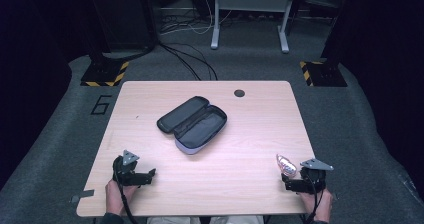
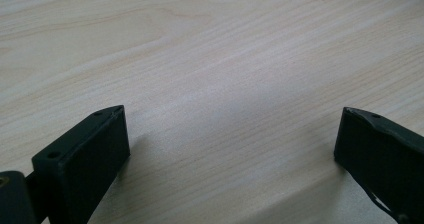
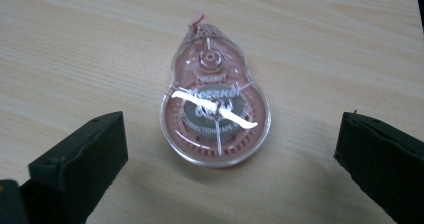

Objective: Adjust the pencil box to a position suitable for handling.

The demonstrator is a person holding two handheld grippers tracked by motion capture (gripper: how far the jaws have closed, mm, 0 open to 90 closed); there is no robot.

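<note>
Left gripper [image 1: 150, 175] sits at the near-left corner of the table [image 1: 250, 134], held in the person's left hand [image 1: 117, 194], cable trailing off the front edge; grey three-cornered plate on top. In the left gripper view its jaws stand wide apart, low over bare light wood grain, nothing between them. Toward the middle of the table, slightly left of centre — a dark zip case [image 1: 192, 124], lying open, lid folded back to the left, the dark lining of both halves facing up; well apart from both grippers. Beyond it, near the far edge, a small round dark cable hole [image 1: 239, 93] in the tabletop. At the near-right corner, the correction tape dispenser [image 1: 286, 165]: clear teardrop-shaped shell, pinkish wheels inside, flat on the wood. The right gripper [image 1: 286, 185] rests just behind it, held in the right hand [image 1: 317, 204]. In the right gripper view the dispenser [image 3: 216, 116] lies between and just ahead of the jaw tips, narrow nose pointing away, rounded end nearest the camera — jaws spread wide, neither one touching the shell. A printed label on the dispenser's hub is partly washed out by glare. Floor around the table is grey carpet [image 1: 360, 134].
</note>
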